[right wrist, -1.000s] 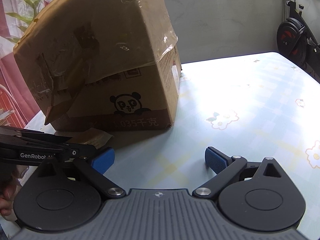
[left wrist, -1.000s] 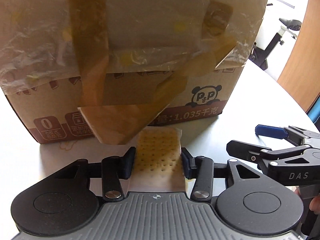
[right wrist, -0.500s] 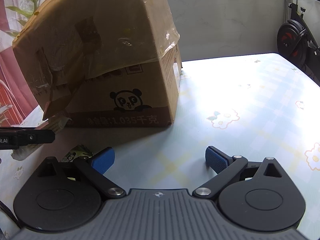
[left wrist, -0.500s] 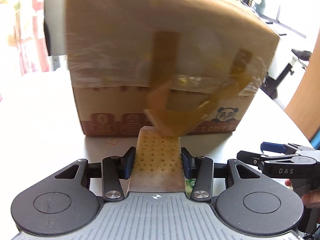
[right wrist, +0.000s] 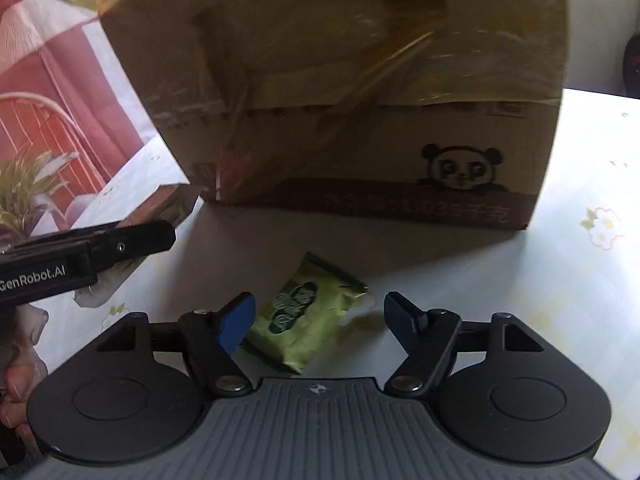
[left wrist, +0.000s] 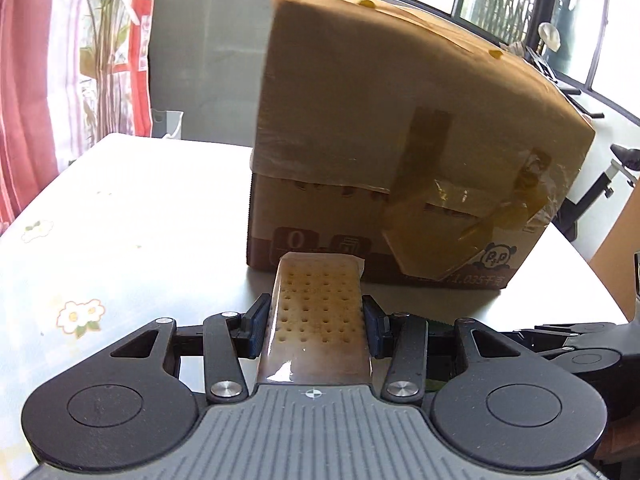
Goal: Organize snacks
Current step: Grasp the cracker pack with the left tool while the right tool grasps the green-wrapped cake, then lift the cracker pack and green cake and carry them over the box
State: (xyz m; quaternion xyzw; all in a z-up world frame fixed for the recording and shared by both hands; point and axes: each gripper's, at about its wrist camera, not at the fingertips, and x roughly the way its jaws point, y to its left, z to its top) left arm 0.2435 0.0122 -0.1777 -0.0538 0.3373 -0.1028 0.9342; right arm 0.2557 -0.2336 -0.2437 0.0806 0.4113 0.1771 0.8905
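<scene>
My left gripper [left wrist: 316, 326] is shut on a clear-wrapped cracker pack [left wrist: 318, 312], its pads pressed on both long sides, held above the table in front of the cardboard box [left wrist: 400, 140]. In the right wrist view a green snack packet [right wrist: 306, 312] lies flat on the table between the blue pads of my right gripper [right wrist: 320, 316]. Those jaws are closing, and a gap still shows between the right pad and the packet. The left gripper's side [right wrist: 88, 256] shows at the left edge of that view, with the cracker pack [right wrist: 160, 204] sticking out past it.
The taped cardboard box [right wrist: 360, 100] with a panda logo stands on the flower-print table [left wrist: 100, 220] just behind both grippers. A red curtain and plant [left wrist: 60, 60] lie beyond the table's left end. An exercise bike [left wrist: 616, 176] stands off the right side.
My left gripper drew back and swung left with the cracker pack, so the box looks smaller. My right gripper moved left over the green packet and its jaws narrowed around it.
</scene>
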